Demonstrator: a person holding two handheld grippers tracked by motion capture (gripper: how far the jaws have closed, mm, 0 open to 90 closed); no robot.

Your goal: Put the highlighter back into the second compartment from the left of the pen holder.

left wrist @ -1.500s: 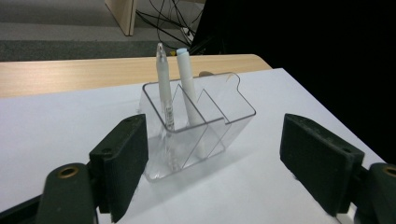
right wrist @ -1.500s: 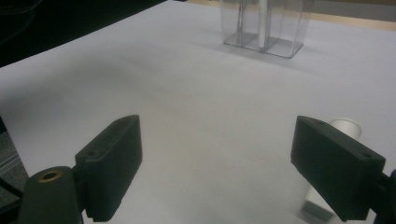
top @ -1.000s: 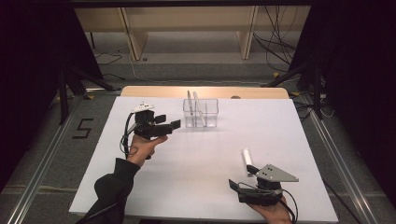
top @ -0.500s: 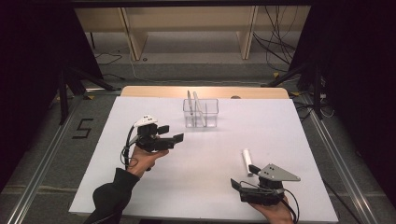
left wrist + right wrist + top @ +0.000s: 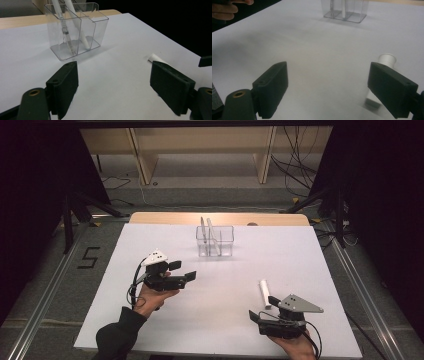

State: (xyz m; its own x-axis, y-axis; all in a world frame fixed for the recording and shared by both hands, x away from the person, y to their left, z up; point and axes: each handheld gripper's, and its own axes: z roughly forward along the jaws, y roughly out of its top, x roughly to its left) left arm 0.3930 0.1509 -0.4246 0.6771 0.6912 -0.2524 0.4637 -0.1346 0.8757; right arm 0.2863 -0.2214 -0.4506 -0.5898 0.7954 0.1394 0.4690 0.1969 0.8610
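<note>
A clear two-compartment holder (image 5: 215, 241) stands at the far middle of the white table, with two white pens leaning in it (image 5: 77, 27). A short white tube (image 5: 263, 292) lies on the table at the near right. My left gripper (image 5: 182, 271) hovers open, left of centre, pointing toward the holder (image 5: 113, 67). My right gripper (image 5: 263, 308) is open near the front edge, just short of the tube. In the right gripper view the tube (image 5: 387, 59) lies by the tip of the right-hand jaw, with nothing between the jaws (image 5: 329, 66).
The white table top (image 5: 300, 260) ends at a wooden strip (image 5: 165, 218) at the back. Beyond it are shelf legs and cables on the floor. A "5" mark (image 5: 88, 257) sits on the floor at the left. The other hand (image 5: 227, 7) shows in the right gripper view's top left corner.
My left gripper has drawn back from the holder toward the near side and a little to the right, still open. The right gripper and the tube have not moved.
</note>
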